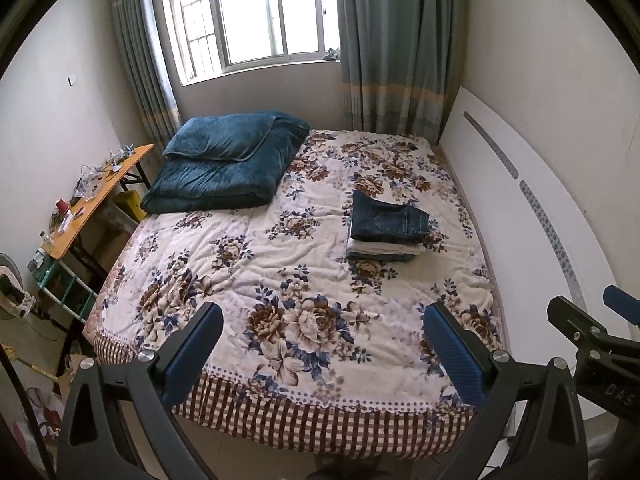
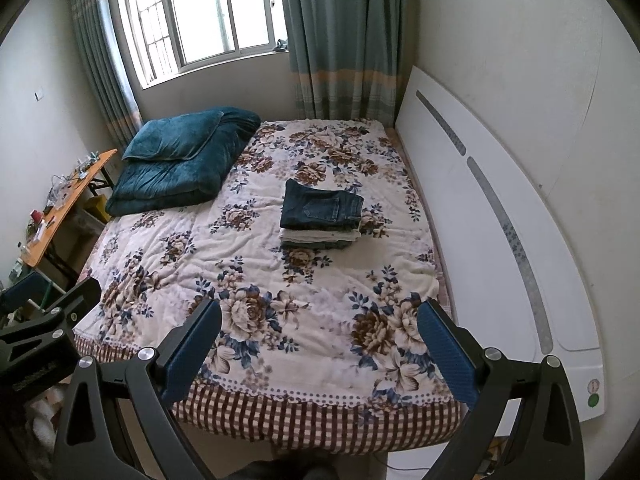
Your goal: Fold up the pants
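A: Where are the pants found?

B: Folded dark jeans (image 2: 320, 210) are laid on top of a small stack of folded clothes (image 2: 318, 239) on the floral bedspread (image 2: 256, 264), at about 1 o'clock from the bed's centre (towards the white headboard (image 2: 492, 216)).

A: And the claws?

B: The left gripper (image 1: 322, 348) and the right gripper (image 2: 318, 344) are both held spread wide at the bed's foot, at 6 o'clock; nothing is gripped.

Both hand-held grippers (image 1: 322, 322) (image 2: 320, 318) wide apart, empty
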A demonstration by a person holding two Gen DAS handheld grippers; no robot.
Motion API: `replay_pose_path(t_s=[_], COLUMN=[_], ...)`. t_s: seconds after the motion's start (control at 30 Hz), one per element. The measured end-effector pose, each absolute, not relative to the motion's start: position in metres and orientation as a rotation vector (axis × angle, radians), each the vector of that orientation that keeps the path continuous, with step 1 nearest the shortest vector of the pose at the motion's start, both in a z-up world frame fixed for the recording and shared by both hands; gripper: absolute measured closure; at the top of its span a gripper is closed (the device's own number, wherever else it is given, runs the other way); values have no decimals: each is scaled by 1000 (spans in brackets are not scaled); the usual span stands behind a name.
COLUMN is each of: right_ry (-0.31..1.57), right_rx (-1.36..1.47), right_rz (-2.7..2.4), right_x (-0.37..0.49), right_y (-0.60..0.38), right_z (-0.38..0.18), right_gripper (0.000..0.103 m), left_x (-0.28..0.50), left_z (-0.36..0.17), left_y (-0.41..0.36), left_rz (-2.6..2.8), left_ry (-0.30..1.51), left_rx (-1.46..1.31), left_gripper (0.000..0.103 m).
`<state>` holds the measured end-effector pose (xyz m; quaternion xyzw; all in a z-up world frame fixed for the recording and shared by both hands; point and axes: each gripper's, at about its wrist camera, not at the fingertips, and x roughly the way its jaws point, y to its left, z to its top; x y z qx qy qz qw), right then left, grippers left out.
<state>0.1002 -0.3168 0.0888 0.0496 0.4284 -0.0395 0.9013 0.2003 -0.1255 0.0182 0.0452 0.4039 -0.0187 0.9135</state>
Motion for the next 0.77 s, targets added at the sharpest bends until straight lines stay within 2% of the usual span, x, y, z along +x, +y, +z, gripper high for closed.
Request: replay_pose_path(t_s=[0.77], right_ry=[888], right_rx=[110], right_rz=[-61], right_x=[103], right_y=[-313], right_z=[86], right_gripper=[3], left_x=[198], left_z=[24], left_y=[-116], left_rz=[-30], left_ry=[816], left_rx=[98], left_gripper=[0])
